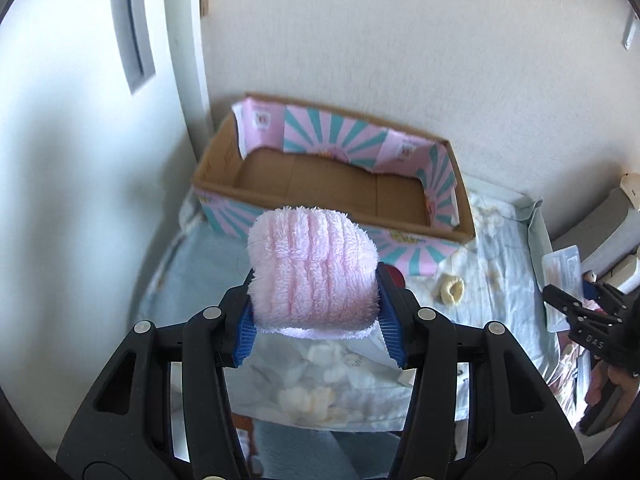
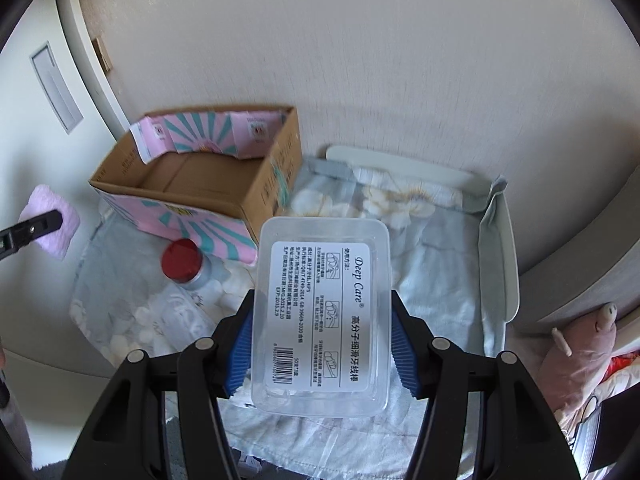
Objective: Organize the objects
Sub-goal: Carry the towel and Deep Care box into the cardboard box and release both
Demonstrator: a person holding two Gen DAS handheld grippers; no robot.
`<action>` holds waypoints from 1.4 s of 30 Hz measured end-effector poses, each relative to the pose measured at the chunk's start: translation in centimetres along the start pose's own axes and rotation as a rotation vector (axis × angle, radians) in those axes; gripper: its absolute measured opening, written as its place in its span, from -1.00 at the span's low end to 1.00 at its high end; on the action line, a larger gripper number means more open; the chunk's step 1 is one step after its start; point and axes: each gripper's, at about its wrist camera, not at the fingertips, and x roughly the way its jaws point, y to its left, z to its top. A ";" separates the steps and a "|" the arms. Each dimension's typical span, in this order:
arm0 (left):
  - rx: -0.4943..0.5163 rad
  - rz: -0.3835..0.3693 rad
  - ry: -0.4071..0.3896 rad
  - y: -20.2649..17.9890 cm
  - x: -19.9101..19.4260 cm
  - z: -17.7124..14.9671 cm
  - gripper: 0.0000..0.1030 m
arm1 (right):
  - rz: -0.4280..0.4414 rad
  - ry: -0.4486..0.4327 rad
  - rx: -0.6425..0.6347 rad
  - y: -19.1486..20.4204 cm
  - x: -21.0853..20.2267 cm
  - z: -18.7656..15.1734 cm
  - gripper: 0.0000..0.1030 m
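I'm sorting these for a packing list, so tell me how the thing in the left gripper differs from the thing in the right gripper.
The pink towel in the left gripper is soft, fluffy and opaque; the clear plastic box in the right gripper is rigid and see-through. The towel is plain, while the box carries a printed label with a barcode. Both are clamped between blue pads above the floral cloth.

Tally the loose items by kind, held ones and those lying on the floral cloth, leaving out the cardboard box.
Pink fluffy cloth, held in the left gripper: 1
Clear plastic floss-pick box, held in the right gripper: 1
Red-capped jar, on the floral cloth: 1
Cream hair scrunchie, on the cloth: 1
Total: 4
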 end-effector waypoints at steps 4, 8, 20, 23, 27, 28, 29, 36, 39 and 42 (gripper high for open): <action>0.015 -0.017 -0.007 1.3 -0.1 2.5 -0.07 | -0.044 -0.019 0.076 0.6 -0.7 1.6 0.08; 0.055 -0.016 -0.010 2.3 0.1 5.1 -0.07 | -0.054 -0.041 0.085 1.4 -1.3 3.9 0.08; 0.153 -0.039 0.019 4.9 3.6 13.9 -0.07 | -0.059 -0.079 0.038 5.6 0.5 12.9 0.08; 0.171 -0.050 0.041 5.1 5.2 15.6 -0.07 | -0.048 -0.073 0.002 7.3 1.8 15.2 0.08; 0.233 -0.071 0.073 4.9 7.3 17.1 -0.07 | -0.026 -0.059 -0.035 9.6 3.8 17.7 0.08; 0.240 -0.072 0.077 4.8 7.7 17.2 -0.07 | -0.020 -0.053 -0.040 10.0 4.4 18.2 0.08; 0.249 -0.073 0.087 4.7 8.3 17.5 -0.07 | -0.007 -0.044 -0.044 10.4 5.0 18.7 0.08; 0.299 -0.092 0.168 3.4 12.5 18.5 -0.07 | 0.037 0.028 -0.082 11.9 9.2 20.3 0.08; 0.323 -0.096 0.216 3.0 14.6 18.3 -0.07 | 0.042 0.066 -0.095 12.0 11.2 20.5 0.08; 0.348 -0.104 0.257 2.5 16.9 17.7 -0.07 | 0.046 0.098 -0.118 12.2 13.2 20.4 0.08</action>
